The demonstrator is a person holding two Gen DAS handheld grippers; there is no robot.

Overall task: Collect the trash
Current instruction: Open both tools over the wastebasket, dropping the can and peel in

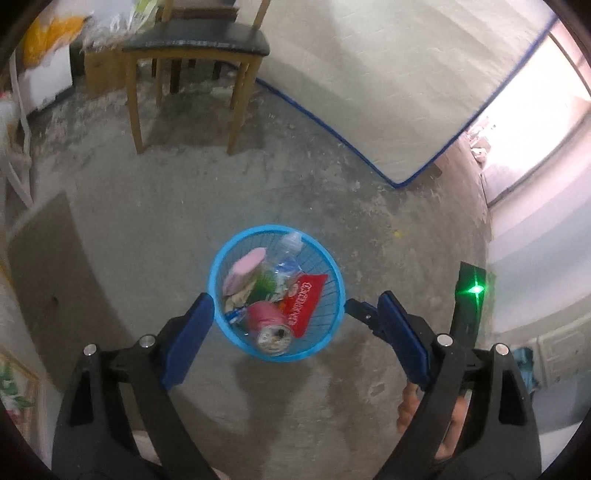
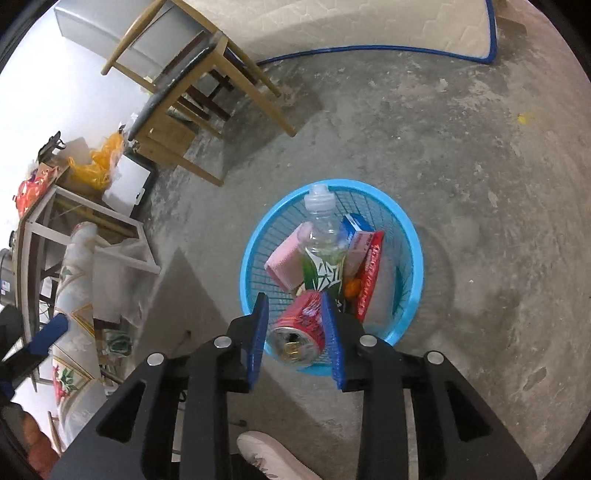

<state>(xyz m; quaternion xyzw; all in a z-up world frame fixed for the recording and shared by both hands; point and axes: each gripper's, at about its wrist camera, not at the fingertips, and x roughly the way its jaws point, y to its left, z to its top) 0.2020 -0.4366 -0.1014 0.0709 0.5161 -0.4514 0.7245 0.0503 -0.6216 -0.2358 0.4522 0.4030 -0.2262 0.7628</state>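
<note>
A blue mesh trash basket point(image 1: 218, 266) point(image 2: 410, 236) stands on the concrete floor. It holds a red can point(image 1: 271, 325) point(image 2: 301, 325), a clear plastic bottle point(image 2: 321, 225), a pink sponge point(image 1: 243, 269) point(image 2: 284, 262), a red wrapper point(image 1: 304, 302) point(image 2: 369, 273) and other scraps. My left gripper point(image 1: 295, 306) is open and empty, high above the basket. My right gripper point(image 2: 294, 301) hovers over the basket's near rim; its fingers sit on both sides of the can, and whether they touch it is unclear.
A wooden chair point(image 1: 192, 59) point(image 2: 192, 88) stands behind the basket. A mattress with blue edging point(image 1: 388, 85) point(image 2: 369, 26) leans at the back right. Cluttered frames, rolls and bags point(image 2: 77, 236) line the left side. A shoe point(image 2: 273, 458) shows below.
</note>
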